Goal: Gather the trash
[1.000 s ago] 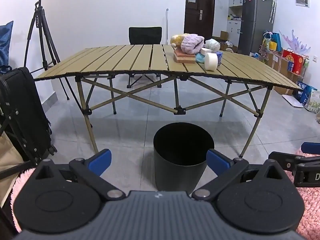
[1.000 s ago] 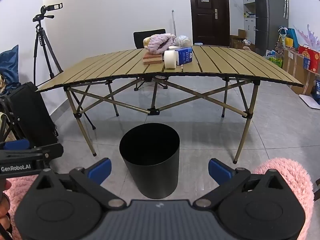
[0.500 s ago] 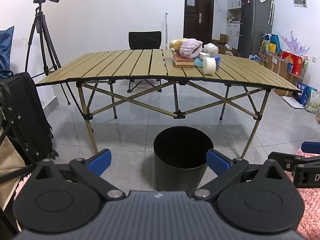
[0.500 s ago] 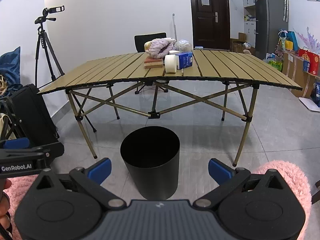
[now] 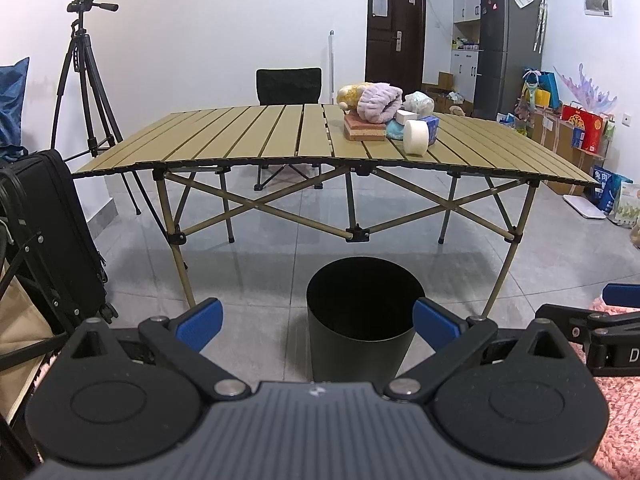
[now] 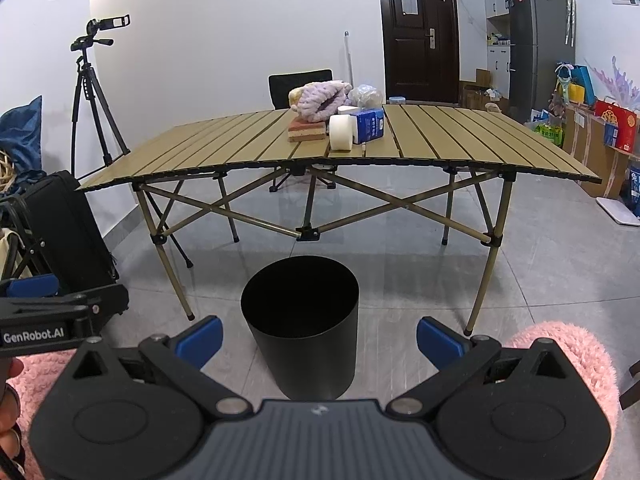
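A black round bin [image 5: 362, 312] stands on the floor in front of a folding slat table [image 5: 240, 140]; it also shows in the right wrist view [image 6: 304, 320]. On the table lie a purple fluffy cloth [image 5: 378, 102], a sponge block [image 5: 364, 128], a white roll [image 5: 414, 142], a blue pack [image 5: 432, 128] and a crumpled bag [image 5: 420, 102]. My left gripper [image 5: 318, 322] is open and empty above the bin's near side. My right gripper [image 6: 320, 338] is open and empty, also near the bin.
A black suitcase [image 5: 52, 236] stands at the left. A camera tripod [image 5: 86, 80] is behind it. A black chair [image 5: 288, 86] is behind the table [image 6: 440, 144]. Boxes and bags [image 5: 580, 132] line the right wall by a fridge [image 5: 508, 44].
Both grippers have risen and tilted up a little, so the table and bin sit lower in view. Both stay open and empty.
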Demonstrator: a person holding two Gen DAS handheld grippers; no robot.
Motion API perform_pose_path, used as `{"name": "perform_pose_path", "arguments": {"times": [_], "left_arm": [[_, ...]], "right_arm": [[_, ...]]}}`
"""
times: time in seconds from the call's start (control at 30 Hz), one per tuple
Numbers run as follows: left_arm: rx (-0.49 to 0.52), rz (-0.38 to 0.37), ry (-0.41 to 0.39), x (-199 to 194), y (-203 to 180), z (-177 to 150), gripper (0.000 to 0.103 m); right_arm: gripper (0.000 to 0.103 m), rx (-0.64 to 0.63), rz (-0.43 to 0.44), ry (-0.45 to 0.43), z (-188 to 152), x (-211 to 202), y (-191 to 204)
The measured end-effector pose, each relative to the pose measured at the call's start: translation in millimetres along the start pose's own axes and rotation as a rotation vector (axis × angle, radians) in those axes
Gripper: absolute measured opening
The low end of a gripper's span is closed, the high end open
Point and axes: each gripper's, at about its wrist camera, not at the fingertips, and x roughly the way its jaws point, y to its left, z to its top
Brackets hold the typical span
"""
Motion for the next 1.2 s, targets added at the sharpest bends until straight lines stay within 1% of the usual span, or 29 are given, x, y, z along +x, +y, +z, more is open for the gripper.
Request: {"name": "perform_pose_path", "arguments": {"times": [1.2], "left_arm": [[-0.001, -0.003, -0.006, -3.3, -0.5, 1.5, 0.103]], "right_arm": [[0.103, -0.002, -0.001, -0.004, 0.1, -1.2, 0.6]]}}
